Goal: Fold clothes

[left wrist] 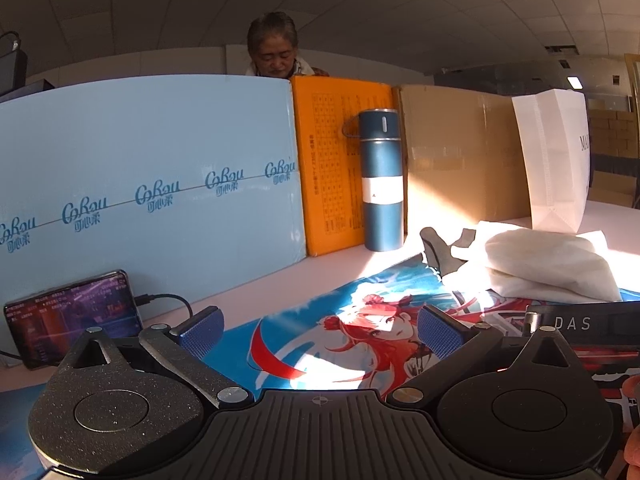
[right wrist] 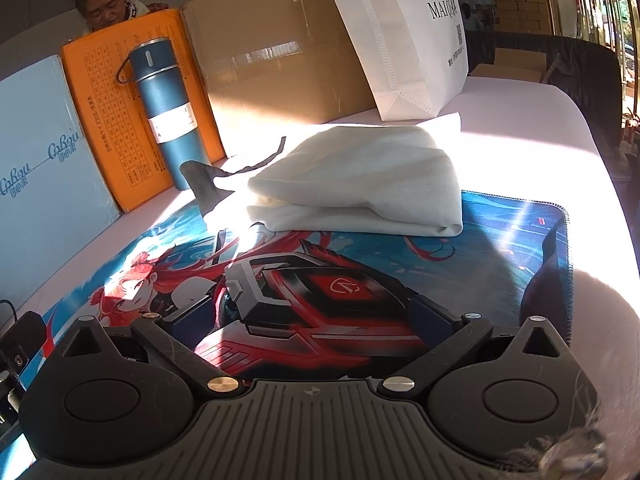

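Right wrist view: the cream-white folded cloth bundle [right wrist: 356, 184] lies on the far part of the blue printed desk mat with a red-haired cartoon figure [right wrist: 500, 240], in full sunlight.
Bundle's position: centred ahead of both claws, clear of the boxes behind, so either side can be reached, as I judge it.
Long axis: runs left to right across this view; the rounded fold edge faces the near right, the layered open edges face left.
Dark item: a black cloth piece [right wrist: 204, 188] pokes out at the bundle's left end, touching it; whether it is part of the same garment is unclear.
Right gripper [right wrist: 316, 316]: jaws spread wide, nothing between them, low over the mat, short of the bundle.
Left gripper [left wrist: 320, 332]: likewise wide open and empty, with the bundle off to its right.
Backdrop: a tall dark-blue metal flask with a white band [right wrist: 164, 112] stands against an orange printed carton [right wrist: 100, 92]; a white non-woven bag [right wrist: 404, 36] stands just behind the bundle.
Stage: folding looks well advanced.
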{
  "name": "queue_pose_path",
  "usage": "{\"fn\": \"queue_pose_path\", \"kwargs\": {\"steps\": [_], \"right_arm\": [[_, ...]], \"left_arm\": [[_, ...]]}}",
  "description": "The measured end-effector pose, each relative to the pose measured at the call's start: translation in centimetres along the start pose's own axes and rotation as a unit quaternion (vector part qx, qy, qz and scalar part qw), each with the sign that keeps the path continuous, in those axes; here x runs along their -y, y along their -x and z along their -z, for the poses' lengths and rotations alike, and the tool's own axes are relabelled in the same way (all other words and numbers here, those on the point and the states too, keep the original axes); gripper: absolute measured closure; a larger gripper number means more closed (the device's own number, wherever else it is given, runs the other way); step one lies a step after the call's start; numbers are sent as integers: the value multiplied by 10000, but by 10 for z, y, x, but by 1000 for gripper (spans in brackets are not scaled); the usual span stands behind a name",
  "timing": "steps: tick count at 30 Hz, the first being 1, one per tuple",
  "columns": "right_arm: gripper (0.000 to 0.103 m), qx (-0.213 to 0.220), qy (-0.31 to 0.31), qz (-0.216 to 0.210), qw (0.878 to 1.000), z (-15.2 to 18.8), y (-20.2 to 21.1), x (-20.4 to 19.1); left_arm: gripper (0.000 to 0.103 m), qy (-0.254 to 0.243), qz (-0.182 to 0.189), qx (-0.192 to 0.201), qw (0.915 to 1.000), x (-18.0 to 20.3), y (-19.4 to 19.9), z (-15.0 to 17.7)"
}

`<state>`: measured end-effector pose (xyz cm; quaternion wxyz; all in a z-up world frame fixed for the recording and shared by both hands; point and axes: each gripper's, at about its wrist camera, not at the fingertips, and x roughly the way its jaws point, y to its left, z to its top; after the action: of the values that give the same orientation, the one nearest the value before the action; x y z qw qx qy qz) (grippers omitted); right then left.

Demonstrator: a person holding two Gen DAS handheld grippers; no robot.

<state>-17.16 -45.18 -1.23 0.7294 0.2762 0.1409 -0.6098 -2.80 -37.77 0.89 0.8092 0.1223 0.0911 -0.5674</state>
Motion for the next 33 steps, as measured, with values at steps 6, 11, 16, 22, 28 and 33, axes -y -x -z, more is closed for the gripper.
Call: {"fn": "queue_pose_path", "kwargs": {"steps": [6, 11, 16, 22, 28, 33], "right_arm": [[0, 3, -12, -20, 10000, 0, 0, 1], [0, 3, -21, -28, 10000, 0, 1, 1], [0, 4, -28, -40, 10000, 0, 0, 2], [0, 6, -41, -57, 10000, 0, 1, 2], [0, 6, -45, -65, 10000, 0, 1, 2], [0, 7, -53, -74, 10000, 0, 1, 3]], "left_arm": [[0, -25, 3, 4, 10000, 1, 0, 0], [0, -25, 5, 3, 10000, 0, 0, 0], [0, -17, 16, -9, 10000, 0, -1, 0], [0, -21, 21, -12, 10000, 0, -1, 0], [0, -26, 24, -13, 10000, 0, -1, 0], [0, -31, 31, -16, 10000, 0, -1, 0]]}}
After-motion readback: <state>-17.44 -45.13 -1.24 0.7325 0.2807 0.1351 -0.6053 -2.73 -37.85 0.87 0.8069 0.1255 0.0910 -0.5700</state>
